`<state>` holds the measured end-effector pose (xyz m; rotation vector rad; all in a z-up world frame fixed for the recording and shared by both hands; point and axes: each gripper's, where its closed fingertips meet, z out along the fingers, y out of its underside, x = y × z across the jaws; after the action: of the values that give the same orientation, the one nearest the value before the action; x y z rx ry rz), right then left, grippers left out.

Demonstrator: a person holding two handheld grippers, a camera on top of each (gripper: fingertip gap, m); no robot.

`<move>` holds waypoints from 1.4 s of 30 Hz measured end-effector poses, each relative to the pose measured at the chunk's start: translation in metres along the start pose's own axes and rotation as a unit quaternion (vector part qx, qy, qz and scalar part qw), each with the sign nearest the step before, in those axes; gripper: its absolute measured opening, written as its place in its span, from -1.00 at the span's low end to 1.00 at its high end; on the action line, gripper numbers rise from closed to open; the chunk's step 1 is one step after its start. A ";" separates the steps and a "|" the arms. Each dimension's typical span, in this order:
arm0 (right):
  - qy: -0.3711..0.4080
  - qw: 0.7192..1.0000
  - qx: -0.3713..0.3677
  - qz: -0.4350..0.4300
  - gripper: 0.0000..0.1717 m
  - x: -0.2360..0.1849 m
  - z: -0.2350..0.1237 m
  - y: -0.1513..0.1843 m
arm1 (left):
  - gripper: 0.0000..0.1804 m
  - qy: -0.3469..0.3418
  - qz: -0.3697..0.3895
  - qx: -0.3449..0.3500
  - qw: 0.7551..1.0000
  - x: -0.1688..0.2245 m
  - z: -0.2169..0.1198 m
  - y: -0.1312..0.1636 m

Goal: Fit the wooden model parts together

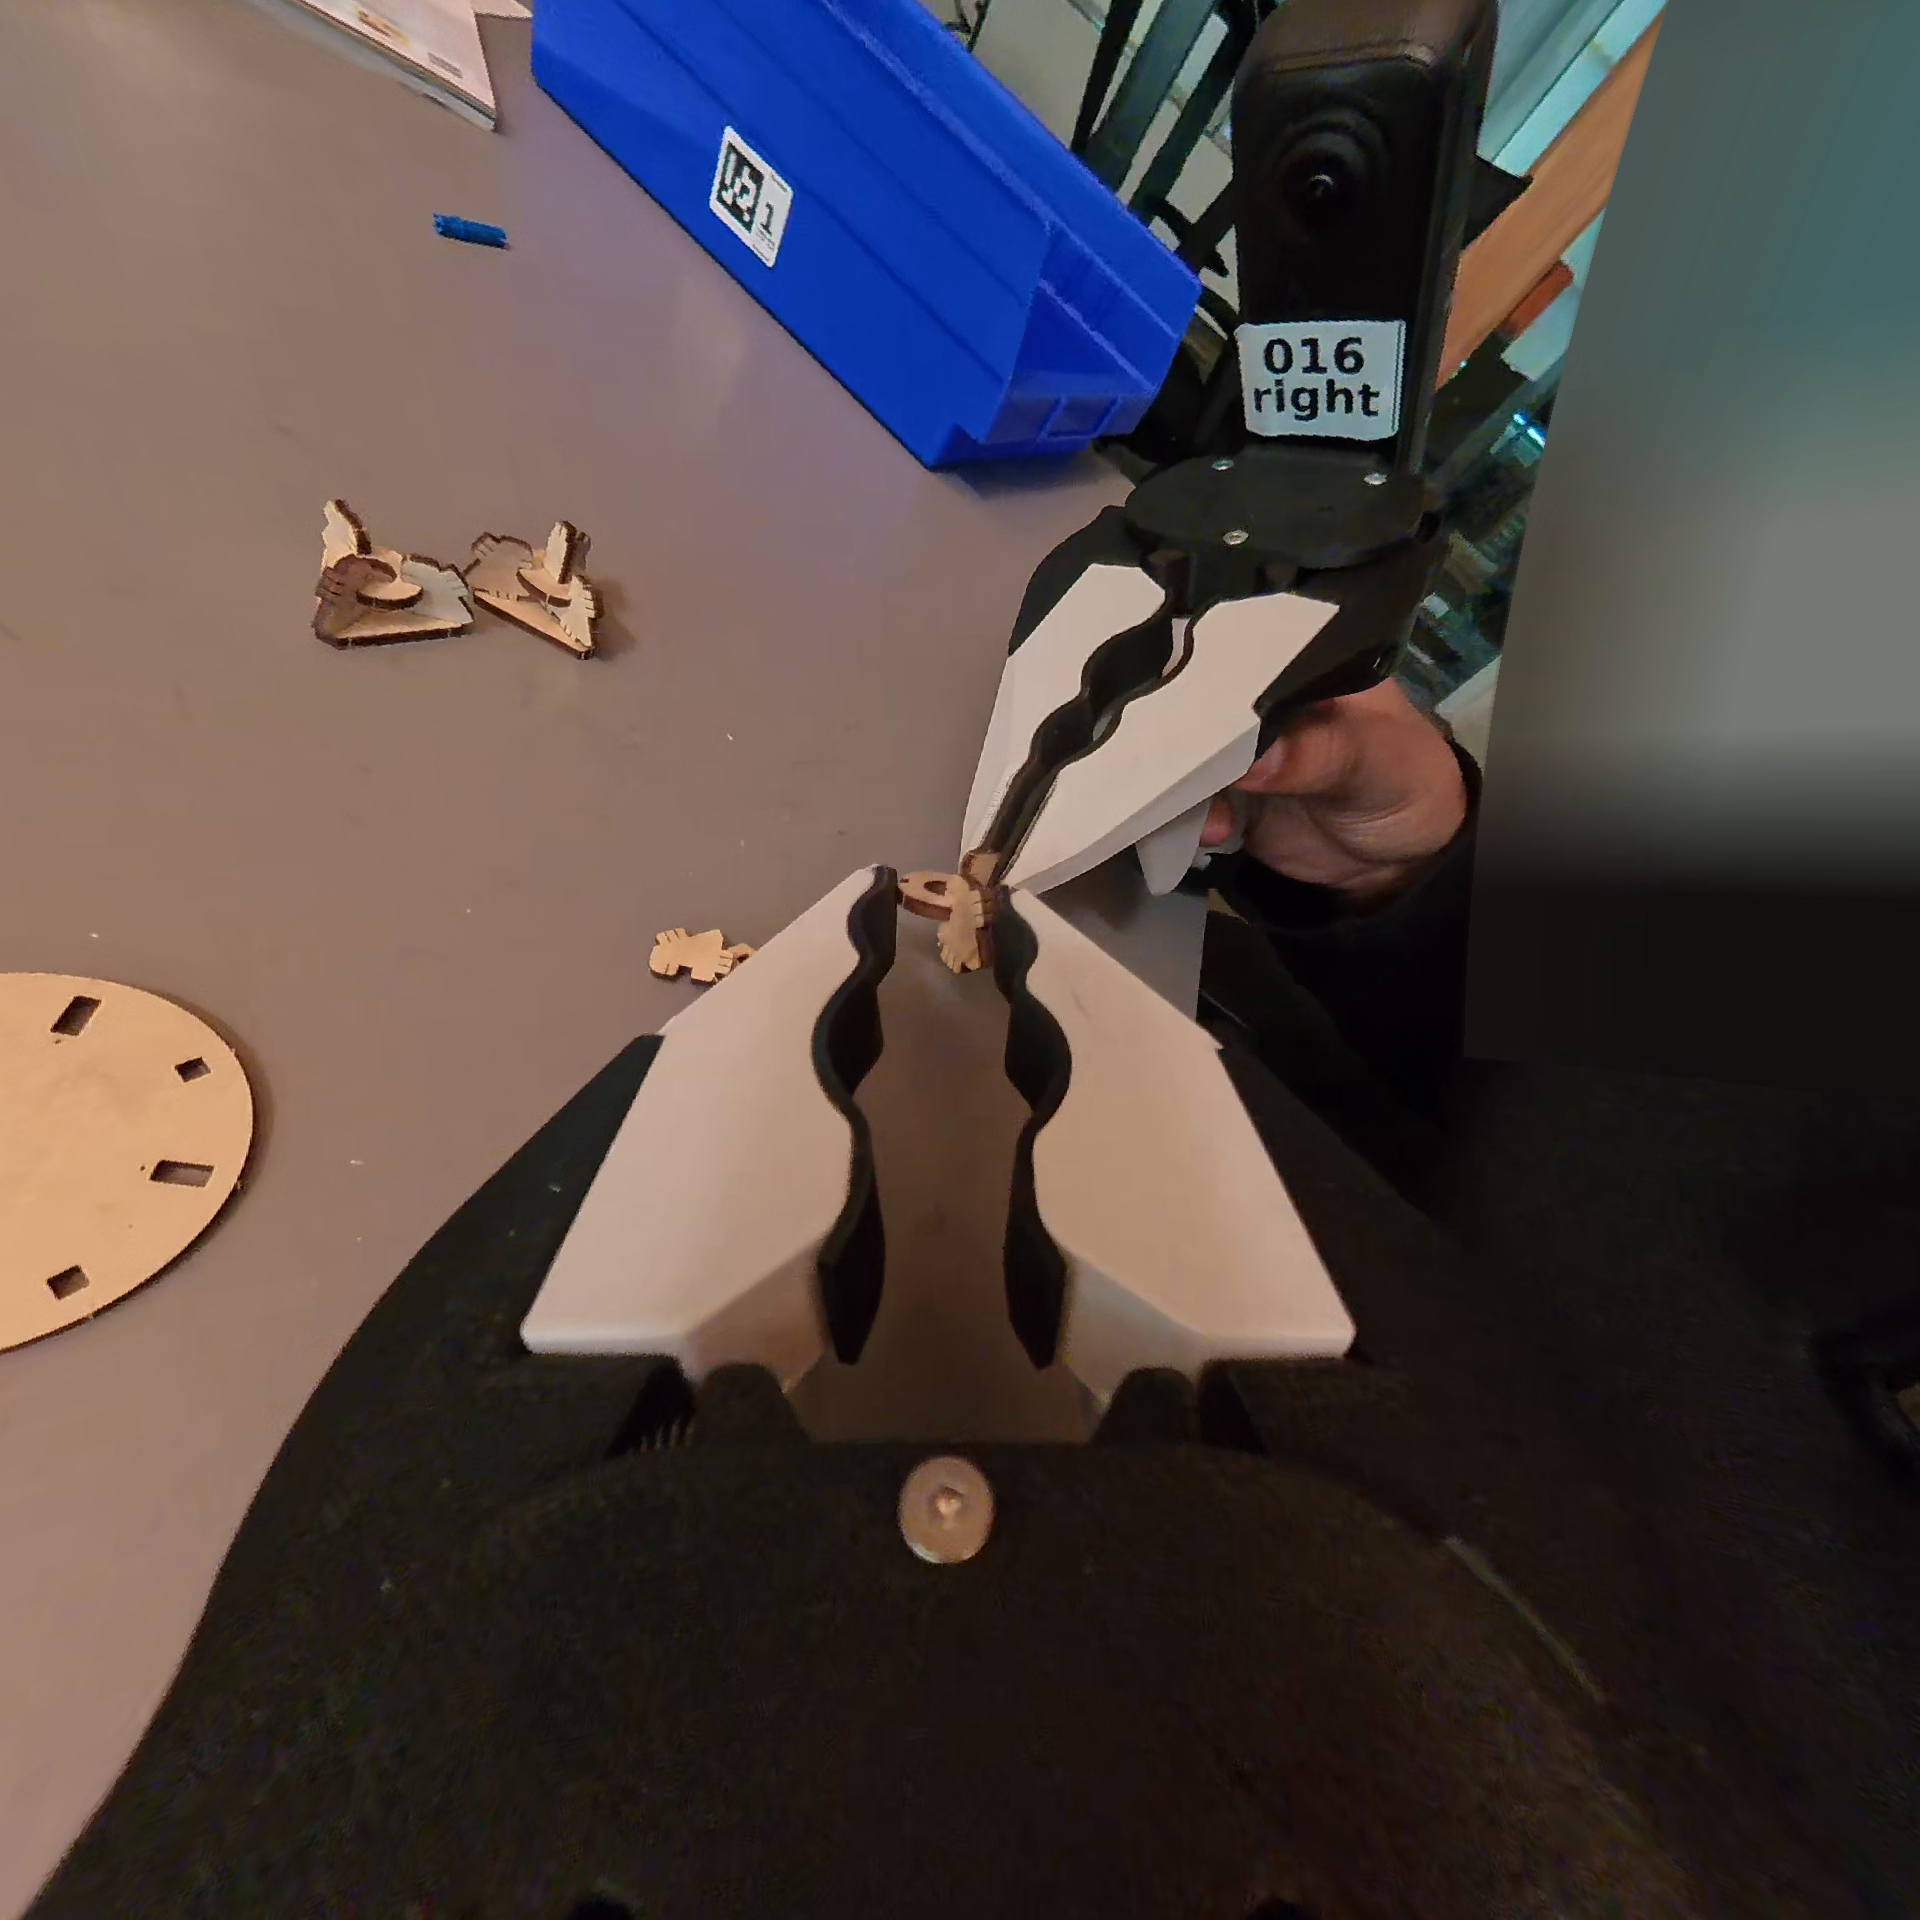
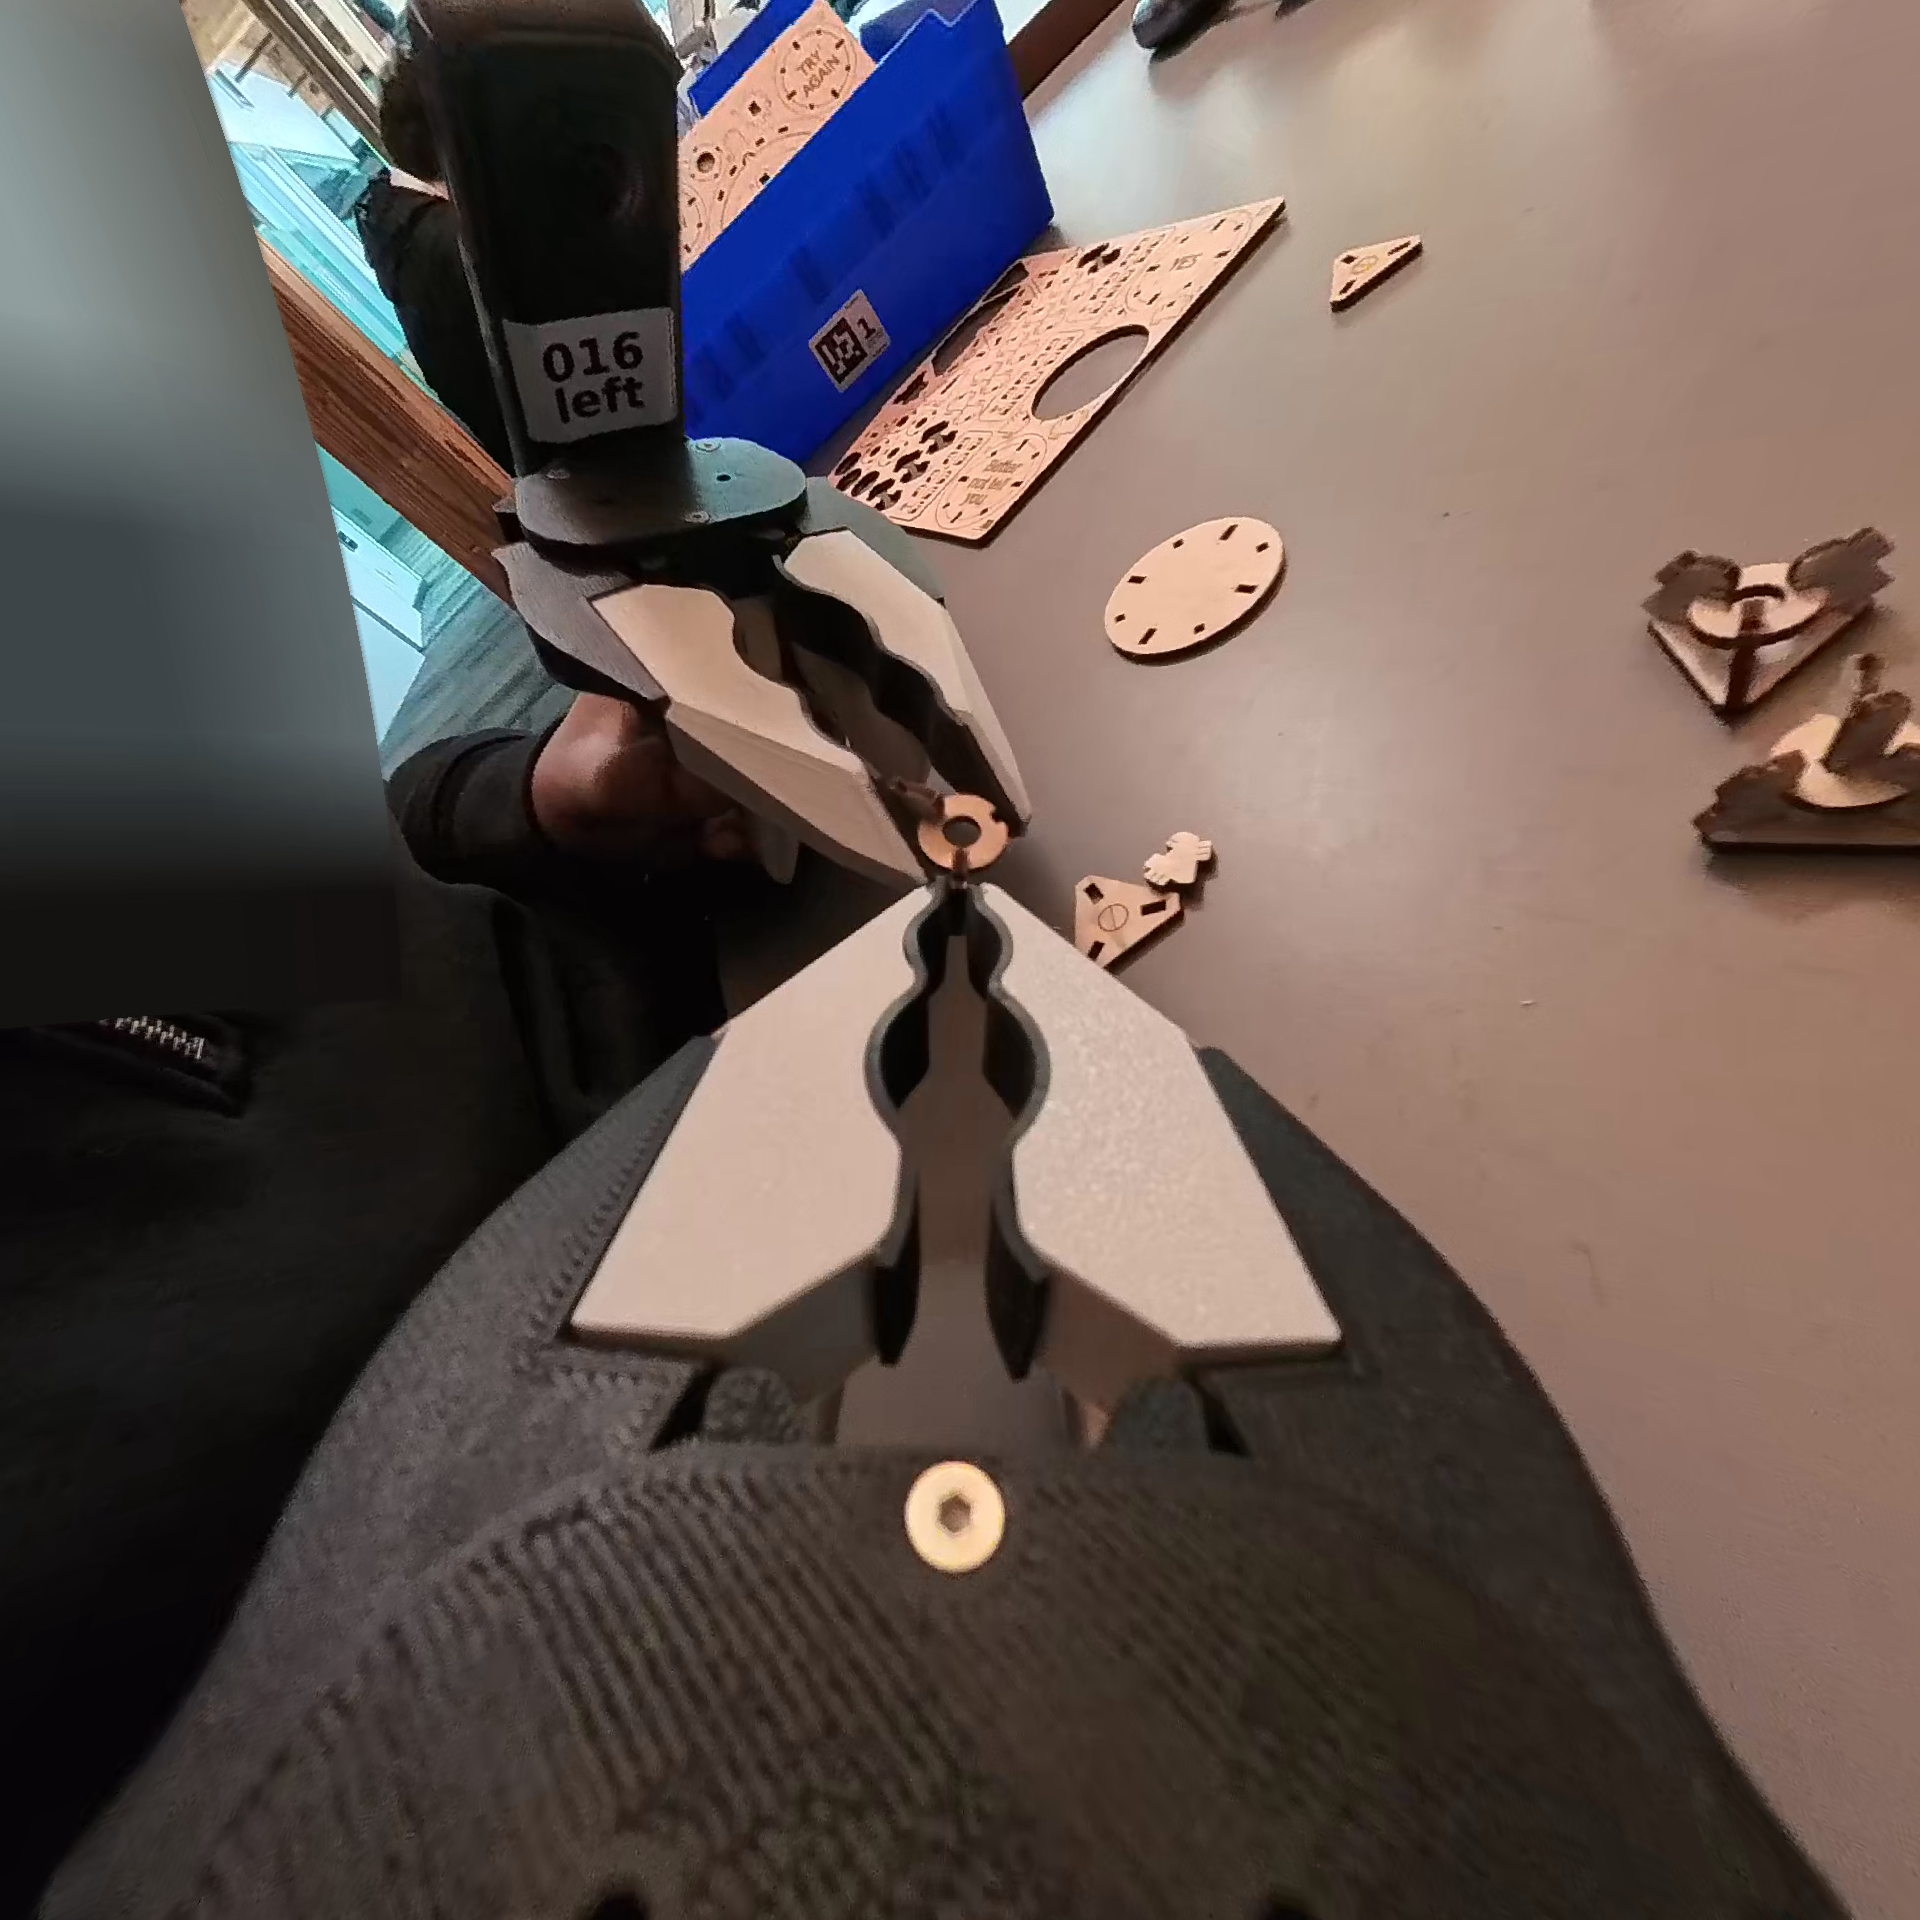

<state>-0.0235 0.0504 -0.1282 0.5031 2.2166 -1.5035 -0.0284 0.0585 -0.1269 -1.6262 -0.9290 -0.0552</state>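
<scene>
In the left wrist view my left gripper point(image 1: 948, 899) is shut on a small wooden ring point(image 1: 928, 894), with both black pads against its ends. A toothed wooden piece point(image 1: 966, 935) is slotted into the ring. My right gripper point(image 1: 987, 857) comes in from the upper right and is shut on that piece. In the right wrist view my right gripper point(image 2: 951, 896) pinches the thin piece point(image 2: 957, 870) edge-on. Just beyond it, the left gripper point(image 2: 961, 821) clamps the ring point(image 2: 933, 836). Both are held above the grey table point(image 1: 520, 779) near its edge.
A blue bin point(image 1: 852, 208) stands at the back. A slotted wooden disc point(image 1: 104, 1153) and two assembled wooden pieces point(image 1: 395, 592) lie to the left. A loose toothed piece point(image 1: 691, 951) and a triangular plate point(image 2: 1127, 920) lie near the grippers. A cut wooden sheet point(image 2: 1060, 374) lies by the bin. Only a small space, under 4 cm, lies between the two pairs of fingers. From either gripper's tips it is about 5 cm to the triangular plate point(image 2: 1127, 920).
</scene>
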 end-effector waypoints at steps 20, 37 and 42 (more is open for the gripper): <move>0.001 0.999 0.012 0.032 -1.00 0.002 0.001 0.000 | -0.83 -0.003 -0.038 0.004 0.999 -0.003 0.001 0.003; 0.130 0.879 0.011 -0.458 -0.54 -0.005 -0.002 -0.013 | -0.83 0.118 -0.216 0.030 0.969 -0.006 -0.007 -0.004; 0.107 0.873 -0.022 -0.476 -0.62 -0.002 0.004 -0.005 | -0.83 0.117 -0.215 0.018 0.969 -0.004 -0.005 0.000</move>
<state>-0.0237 0.0444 -0.1244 -0.5878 2.8525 -1.8663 -0.0290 0.0516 -0.1276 -1.3266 -1.0746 -0.5159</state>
